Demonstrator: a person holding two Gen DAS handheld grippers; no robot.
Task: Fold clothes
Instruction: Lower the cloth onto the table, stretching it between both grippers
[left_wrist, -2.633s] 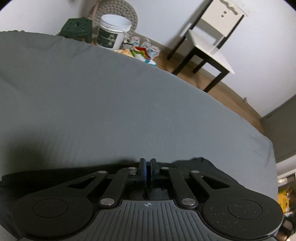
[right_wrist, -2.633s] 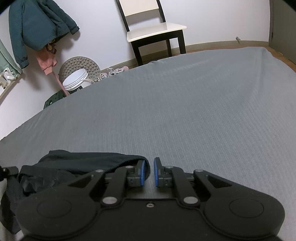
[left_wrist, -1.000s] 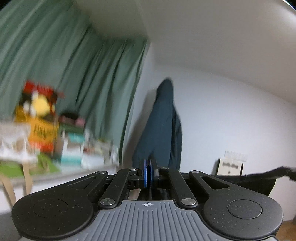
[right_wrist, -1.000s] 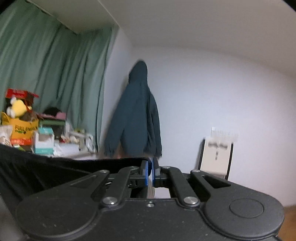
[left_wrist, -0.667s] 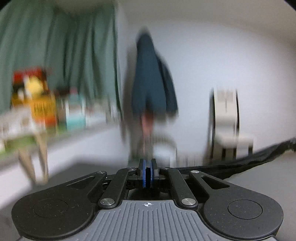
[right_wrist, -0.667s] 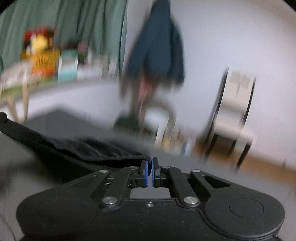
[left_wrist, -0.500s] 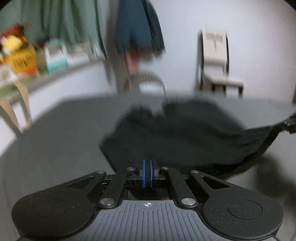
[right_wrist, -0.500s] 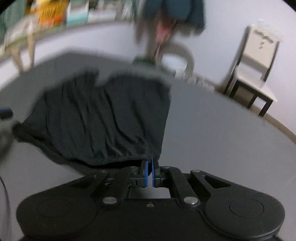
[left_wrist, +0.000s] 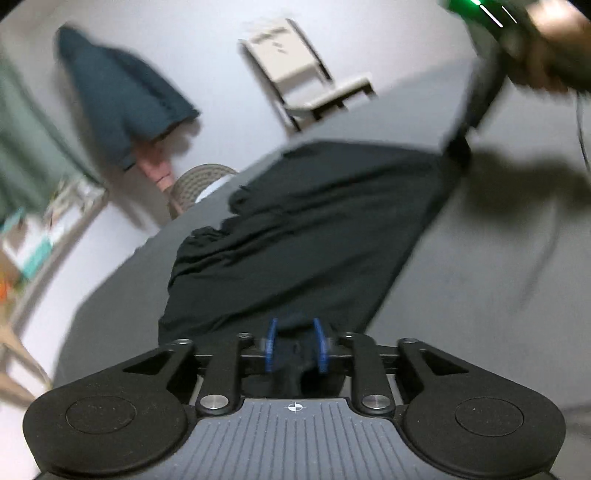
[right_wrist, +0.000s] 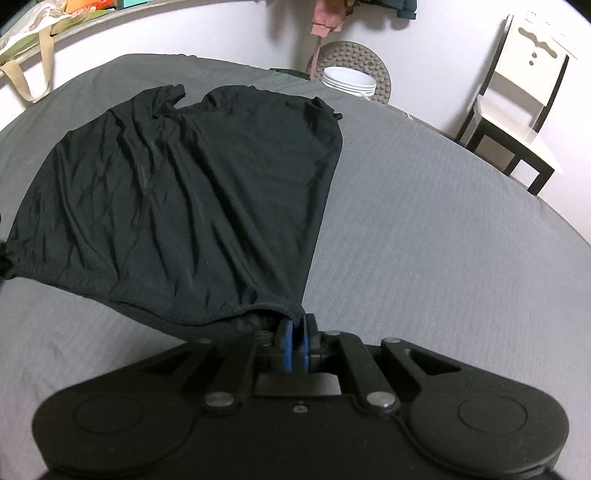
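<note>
Spreading across the grey bed cover (right_wrist: 424, 206), the black shirt (right_wrist: 177, 184) lies forward of both tools, long axis running away from them toward its collar end. Each tool sits at one hem corner. The right gripper (right_wrist: 295, 345) stays out: clamped on the hem. The left gripper (left_wrist: 294, 345) stands parted, hem fabric loose between its fingers.

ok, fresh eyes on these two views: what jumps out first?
The black shirt spread wrinkled across the grey bed, filling the left and middle of the right wrist view. The right gripper pinches its near hem corner, while the left gripper stands open with cloth between its fingers. A white chair stands by the wall at the far right.
</note>
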